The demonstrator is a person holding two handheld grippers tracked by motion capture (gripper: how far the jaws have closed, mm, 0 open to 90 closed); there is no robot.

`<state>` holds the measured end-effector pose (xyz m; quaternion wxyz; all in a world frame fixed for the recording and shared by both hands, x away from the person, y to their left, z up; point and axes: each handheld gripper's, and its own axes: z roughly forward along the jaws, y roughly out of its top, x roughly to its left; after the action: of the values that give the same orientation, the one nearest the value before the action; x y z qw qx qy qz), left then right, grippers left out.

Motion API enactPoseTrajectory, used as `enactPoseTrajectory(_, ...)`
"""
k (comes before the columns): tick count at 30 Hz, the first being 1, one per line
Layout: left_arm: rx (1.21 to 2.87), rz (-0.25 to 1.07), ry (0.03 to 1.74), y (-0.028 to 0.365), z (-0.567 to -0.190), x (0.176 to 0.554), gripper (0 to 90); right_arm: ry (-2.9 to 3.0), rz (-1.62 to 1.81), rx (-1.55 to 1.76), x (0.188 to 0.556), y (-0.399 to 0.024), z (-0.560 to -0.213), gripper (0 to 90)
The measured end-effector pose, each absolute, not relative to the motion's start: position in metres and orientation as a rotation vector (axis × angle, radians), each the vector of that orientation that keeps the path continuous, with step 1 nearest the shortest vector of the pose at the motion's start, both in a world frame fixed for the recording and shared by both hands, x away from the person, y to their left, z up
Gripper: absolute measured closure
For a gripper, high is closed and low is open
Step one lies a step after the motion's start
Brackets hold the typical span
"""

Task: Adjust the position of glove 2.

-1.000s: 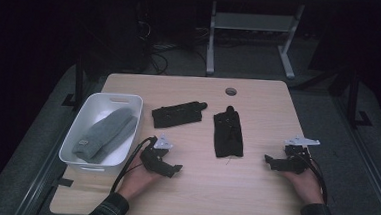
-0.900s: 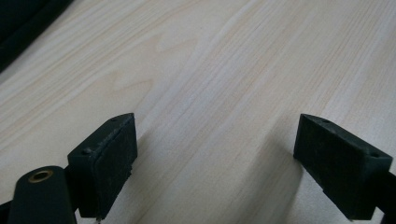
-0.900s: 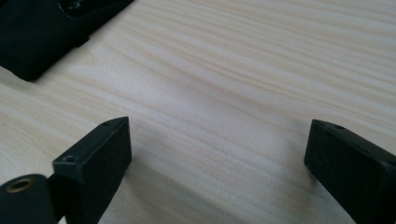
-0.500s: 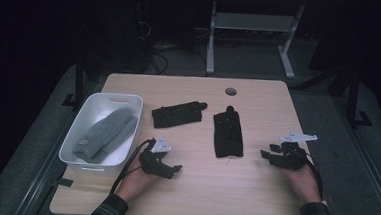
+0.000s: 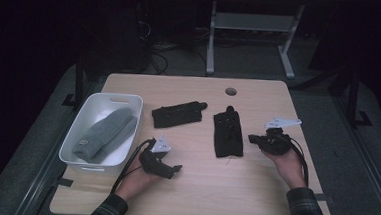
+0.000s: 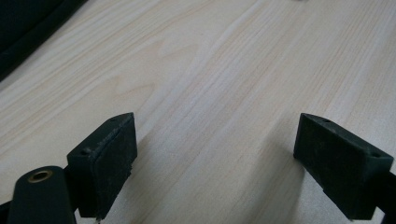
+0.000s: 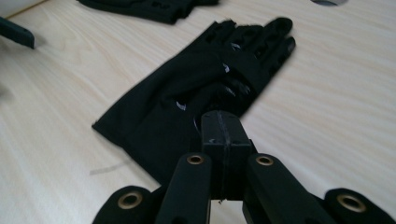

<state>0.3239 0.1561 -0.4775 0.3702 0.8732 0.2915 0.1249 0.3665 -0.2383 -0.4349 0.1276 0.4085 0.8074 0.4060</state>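
- Hovering beside black fabric glove point(image 5: 228, 132) at mid-table, right gripper point(image 5: 254, 139) just closed its jaws together, nothing between.
- Left gripper point(image 6: 215, 154) w/ jaws apart over bare woodgrain table point(image 5: 254, 186).

- The right gripper point(image 5: 254, 138) has shifted left in the high view, from the table's right edge to just beside the near black glove point(image 5: 228, 132).
- Its jaws have just been closing and now meet, pads together, nothing between them.
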Motion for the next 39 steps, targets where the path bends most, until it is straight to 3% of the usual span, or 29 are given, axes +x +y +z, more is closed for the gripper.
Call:
enactPoseTrajectory(19, 2.247, 0.316, 0.75, 0.156, -0.477, 0.324, 12.4, 2.469, 1.051, 1.207, 0.409, -0.202, -0.468, 90.0)
enactPoseTrajectory(39, 2.237, 0.32, 0.749, 0.156, -0.478, 0.324, 12.4, 2.55, 1.031, 1.152, 0.375, -0.208, -0.466, 90.0)
